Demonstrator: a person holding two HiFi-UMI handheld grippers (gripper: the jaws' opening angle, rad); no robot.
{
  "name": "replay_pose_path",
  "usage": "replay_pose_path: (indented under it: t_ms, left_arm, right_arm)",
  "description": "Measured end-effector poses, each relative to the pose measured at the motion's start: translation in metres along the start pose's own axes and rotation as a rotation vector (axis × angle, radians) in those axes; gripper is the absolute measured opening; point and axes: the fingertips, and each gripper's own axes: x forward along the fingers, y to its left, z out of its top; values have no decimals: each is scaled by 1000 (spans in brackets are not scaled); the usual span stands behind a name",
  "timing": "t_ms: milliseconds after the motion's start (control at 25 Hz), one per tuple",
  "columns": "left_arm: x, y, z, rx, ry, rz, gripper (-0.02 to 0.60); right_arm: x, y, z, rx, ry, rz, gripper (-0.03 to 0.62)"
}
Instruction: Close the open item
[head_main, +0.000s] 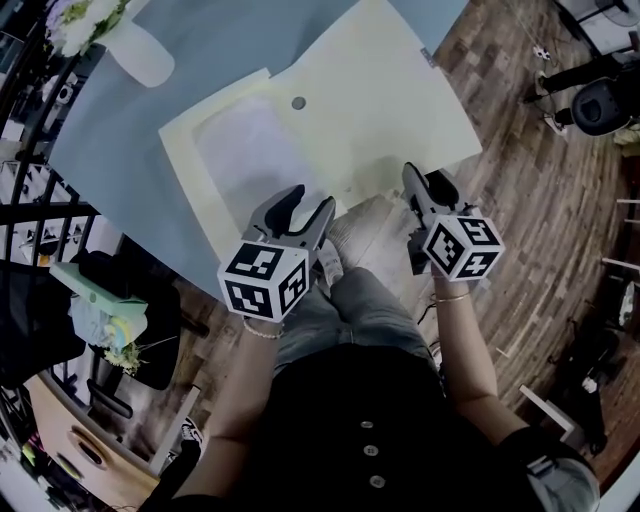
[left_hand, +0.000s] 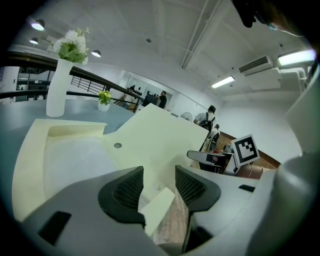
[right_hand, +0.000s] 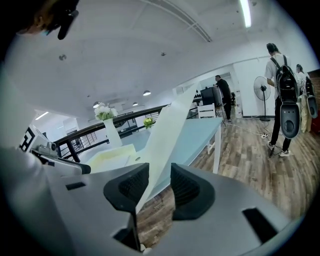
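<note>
Grey-blue table, 1 only, fills the upper left of head view.

On it lies 1 flat cream box, open. Its shallow tray sits to the left. Its lid sits to the right and is tipped up off the table; rt gripper view shows it nearly edge-on, rising away. Tray plus lid run left-right across the table, straight ahead of both tongs. The fold btw them runs roughly near-to-far, as far as I can tell.

2 tongs, both at the near edge of the box.
- Left gripper is at the near corner where tray meets lid. Jaws are partly apart around 1 small card flap, w/ a gap visible, so no squeeze and nothing held.
- Right gripper is on the lid's near edge. Jaws are wide, the thin lid panel passes btw them, and daylight shows on one side, so not clamped.

Key relation: the lid has to swing left over the tray. The rt hand is nearer the lid's free side, so it prob drives. The left prob steadies or tucks the flap.

Other items: 1 white vase w/ flowers at the far left of the table, well apart from the box. 1 small round dot on the lid near the fold.
</note>
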Motion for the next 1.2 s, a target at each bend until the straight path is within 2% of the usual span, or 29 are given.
replay_pose_path:
  t_ms: [160, 440, 880, 1200]
  left_arm:
    - [-6, 5, 0, 6, -5, 21, 196]
    - [-31, 39, 3, 27, -29, 163, 198]
    - [-74, 84, -6, -8, -47, 333, 233]
    - [-109, 119, -18, -53, -62, 473, 254]
  right_arm:
    - [2, 1, 1, -6, -7, -7, 40]
    - [1, 3, 1, -11, -1, 5, 40]
    - [-2, 6, 5, -47, 0, 3, 34]
    - [-3, 16, 10, -64, -6, 39, 25]
